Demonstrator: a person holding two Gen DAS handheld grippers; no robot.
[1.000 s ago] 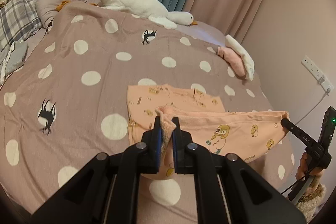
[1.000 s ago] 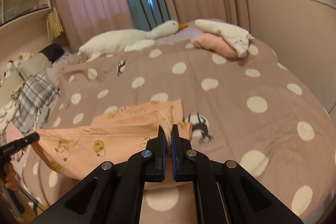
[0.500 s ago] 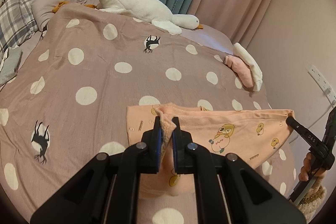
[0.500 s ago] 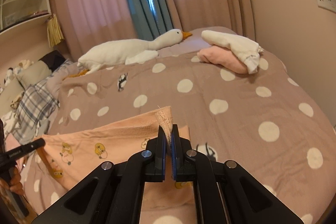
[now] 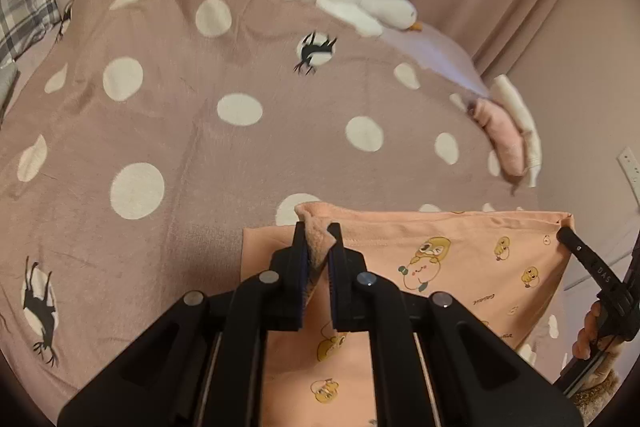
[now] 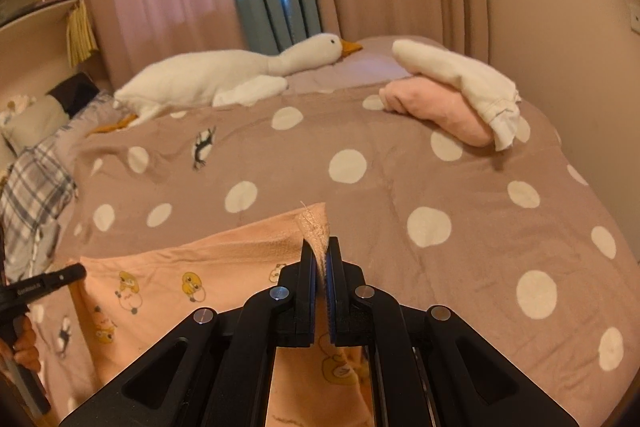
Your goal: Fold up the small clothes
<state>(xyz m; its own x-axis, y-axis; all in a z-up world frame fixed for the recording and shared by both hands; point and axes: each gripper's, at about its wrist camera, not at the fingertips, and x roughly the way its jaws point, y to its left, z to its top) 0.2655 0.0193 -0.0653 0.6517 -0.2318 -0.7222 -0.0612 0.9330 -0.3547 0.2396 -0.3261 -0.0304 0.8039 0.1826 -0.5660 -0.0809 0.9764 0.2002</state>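
Note:
A small peach garment with cartoon chick prints [image 5: 460, 259] hangs stretched between my two grippers above the near edge of the bed. My left gripper [image 5: 317, 239] is shut on one top corner of it. My right gripper [image 6: 320, 251] is shut on the other top corner; the garment shows in the right wrist view [image 6: 208, 267] too. The right gripper appears at the right edge of the left wrist view [image 5: 588, 267], and the left gripper at the left edge of the right wrist view [image 6: 44, 281]. The garment's lower part is hidden behind the fingers.
The bed has a mauve duvet with white dots [image 5: 240, 111]. A white plush goose [image 6: 224, 75] lies at the far side. A pink folded item with a white one on top [image 6: 452, 99] sits at the far right. Plaid pillows [image 6: 28, 195] lie left.
Both grippers have lifted the garment higher and carried it forward over the bed. The lower layer that lay on the duvet is now mostly off it.

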